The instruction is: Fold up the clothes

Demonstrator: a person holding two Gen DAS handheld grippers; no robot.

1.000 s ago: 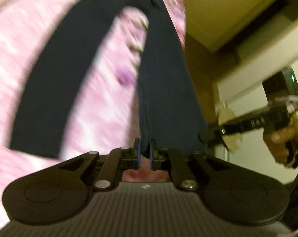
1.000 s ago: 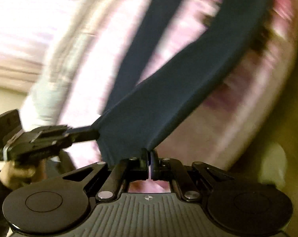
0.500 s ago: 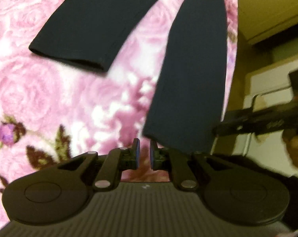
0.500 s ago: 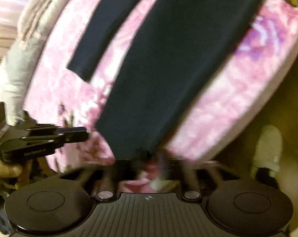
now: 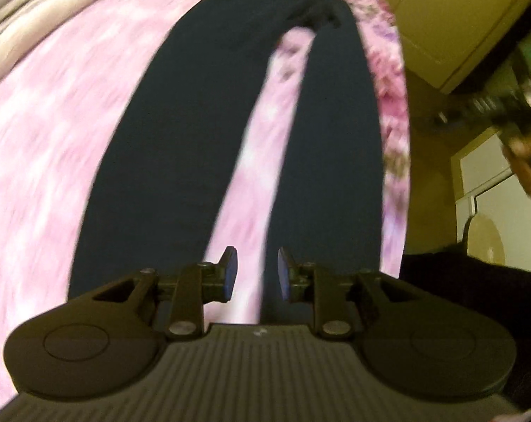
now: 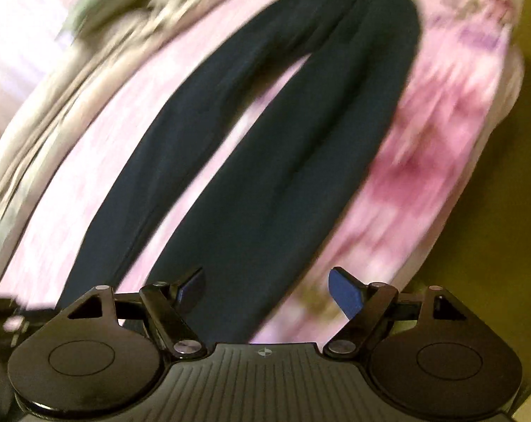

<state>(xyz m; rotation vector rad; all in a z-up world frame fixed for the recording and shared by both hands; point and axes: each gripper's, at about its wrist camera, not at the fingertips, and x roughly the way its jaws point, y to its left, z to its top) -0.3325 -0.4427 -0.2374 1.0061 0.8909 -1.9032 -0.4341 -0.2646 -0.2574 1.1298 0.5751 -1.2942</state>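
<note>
1. I see the dark trousers (image 5: 181,147) lying flat on the pink floral bedspread (image 5: 47,161), legs apart.
2. My left gripper (image 5: 254,274) is opening, narrow, gripping nothing.
3. My right gripper (image 6: 267,290) is spreading wide, empty, above one leg.

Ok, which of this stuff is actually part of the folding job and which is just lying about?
Job:
- dark navy trousers, legs spread out flat
- left gripper, opening, nothing between its pads
- right gripper, opening, empty

Lying about:
- pink floral bedspread underneath
- beige crumpled cloth at the far edge
- white cabinet
</note>
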